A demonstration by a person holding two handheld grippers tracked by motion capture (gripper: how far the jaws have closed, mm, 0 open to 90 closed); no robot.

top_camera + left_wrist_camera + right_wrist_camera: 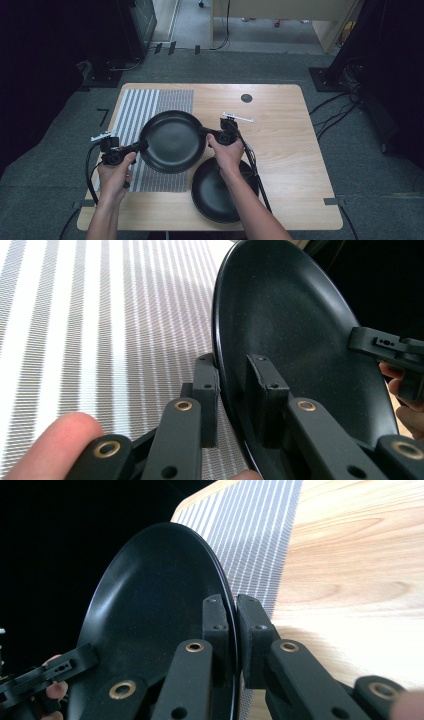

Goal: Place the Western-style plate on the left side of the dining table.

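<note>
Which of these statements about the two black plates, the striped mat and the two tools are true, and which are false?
1. Both tools, the left tool and the right tool, are clamped on the rim of the same black plate. True.
2. The second black plate lies on the striped mat. False: it lies on the bare wooden table, near its front edge.
3. The held plate is white. False: it is black.
4. The tools grip the held plate at opposite sides. True.
5. The mat lies on the left part of the table. True.
</note>
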